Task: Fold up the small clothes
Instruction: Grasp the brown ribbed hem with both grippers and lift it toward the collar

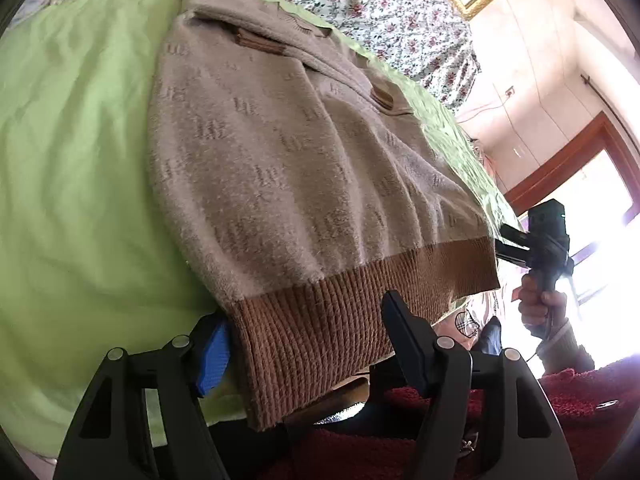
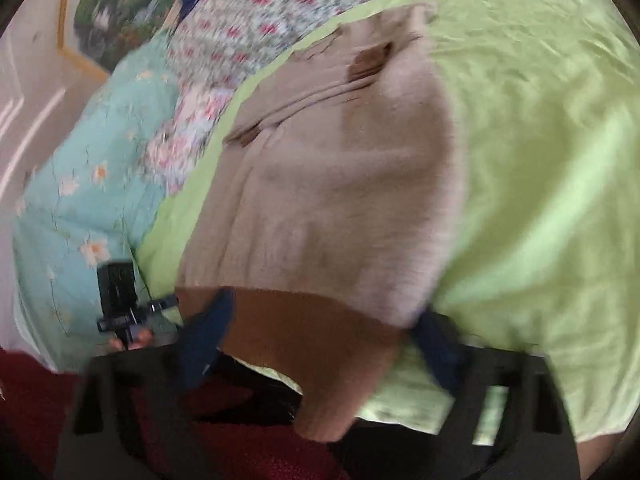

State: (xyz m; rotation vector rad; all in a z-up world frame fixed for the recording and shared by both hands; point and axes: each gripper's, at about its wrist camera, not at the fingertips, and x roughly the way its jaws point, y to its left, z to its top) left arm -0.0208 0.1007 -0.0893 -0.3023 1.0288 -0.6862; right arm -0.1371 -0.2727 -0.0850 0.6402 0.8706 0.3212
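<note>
Beige sweater point(image 1: 288, 152) lies flat on green sheet point(image 1: 72, 168), its brown ribbed hem point(image 1: 344, 312) hanging over the bed's near edge. Left gripper point(image 1: 304, 344) spread, hem corner between its fingers, pads not visibly pressing. Right gripper point(image 2: 320, 340) likewise straddles the other hem corner; view blurred, grip unclear. Wide bare sheet on both sides

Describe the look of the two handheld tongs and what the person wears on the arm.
Left tongs: matte black frame with triangular cut-outs, silver pivot bolts, blue ribbed pads on black fingers. Right tongs: the same black frame with dark blue pads, blurred; from the left view, a boxy black body with a pistol grip and thin cable. A brownish sleeve cuff shows at the wrist.
</note>
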